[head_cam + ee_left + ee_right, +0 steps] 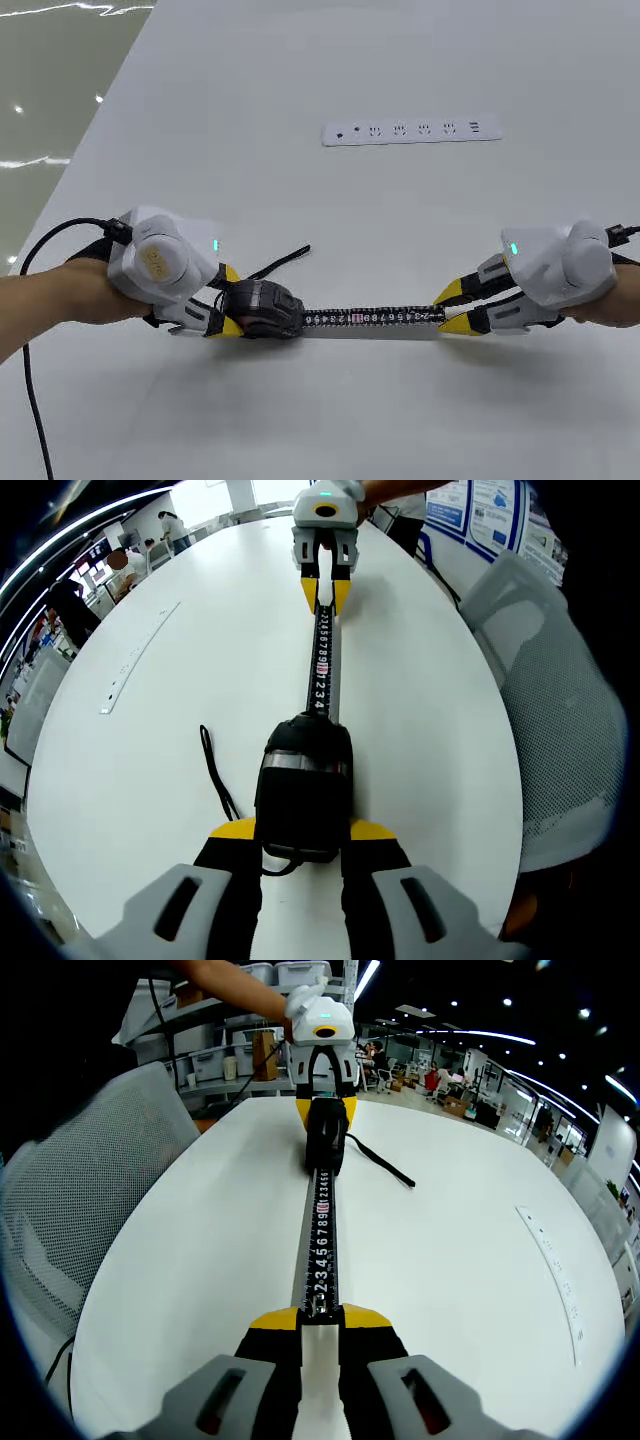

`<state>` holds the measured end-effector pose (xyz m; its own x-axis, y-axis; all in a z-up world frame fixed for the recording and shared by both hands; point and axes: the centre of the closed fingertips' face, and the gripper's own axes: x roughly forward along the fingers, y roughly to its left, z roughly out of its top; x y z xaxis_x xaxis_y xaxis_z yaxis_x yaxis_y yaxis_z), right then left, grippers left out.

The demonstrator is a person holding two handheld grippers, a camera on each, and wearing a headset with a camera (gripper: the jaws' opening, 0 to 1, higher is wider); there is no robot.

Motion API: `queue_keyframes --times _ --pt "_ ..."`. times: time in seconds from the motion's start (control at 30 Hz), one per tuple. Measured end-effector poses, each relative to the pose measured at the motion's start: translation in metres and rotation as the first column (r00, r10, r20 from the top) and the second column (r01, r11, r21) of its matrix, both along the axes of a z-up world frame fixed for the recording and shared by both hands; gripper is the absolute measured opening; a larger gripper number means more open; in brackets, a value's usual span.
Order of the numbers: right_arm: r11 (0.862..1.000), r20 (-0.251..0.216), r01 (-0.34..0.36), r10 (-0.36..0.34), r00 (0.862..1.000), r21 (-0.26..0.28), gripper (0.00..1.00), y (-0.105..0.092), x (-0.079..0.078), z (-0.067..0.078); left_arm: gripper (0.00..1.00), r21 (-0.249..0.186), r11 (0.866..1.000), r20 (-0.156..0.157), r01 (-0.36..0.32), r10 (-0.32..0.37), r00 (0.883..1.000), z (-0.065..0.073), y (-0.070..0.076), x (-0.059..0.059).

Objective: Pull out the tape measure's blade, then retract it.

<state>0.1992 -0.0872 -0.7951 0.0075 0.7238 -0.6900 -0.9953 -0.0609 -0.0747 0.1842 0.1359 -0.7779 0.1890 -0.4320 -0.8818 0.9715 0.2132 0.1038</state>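
A black tape measure case [262,308] rests on the white table, with my left gripper [226,300] shut on its sides. The same case [303,785] lies between the yellow-tipped jaws in the left gripper view. Its black blade [370,318] with white numbers runs out to the right, low over the table. My right gripper [452,308] is shut on the blade's end. In the right gripper view the blade [321,1250] stretches from the right gripper [320,1317] back to the case [323,1140]. A black wrist strap [283,263] trails from the case.
A white power strip [411,130] lies flat on the table [400,220] beyond the grippers. A black cable [30,300] runs from the left gripper off the table's near edge. A grey mesh chair [560,710] stands beside the table.
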Motion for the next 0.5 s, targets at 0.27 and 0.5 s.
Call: queue_keyframes --times 0.27,0.5 --pt "1.0 -0.003 0.001 -0.001 1.0 -0.003 0.12 -0.0016 -0.0013 -0.0005 0.25 0.001 1.0 0.0 0.001 -0.001 1.0 0.0 -0.0004 -0.0004" --pt "1.0 -0.004 0.003 -0.003 1.0 -0.009 0.12 -0.0047 -0.0015 0.0002 0.25 0.003 1.0 0.0 0.001 -0.001 1.0 0.0008 -0.0012 -0.001"
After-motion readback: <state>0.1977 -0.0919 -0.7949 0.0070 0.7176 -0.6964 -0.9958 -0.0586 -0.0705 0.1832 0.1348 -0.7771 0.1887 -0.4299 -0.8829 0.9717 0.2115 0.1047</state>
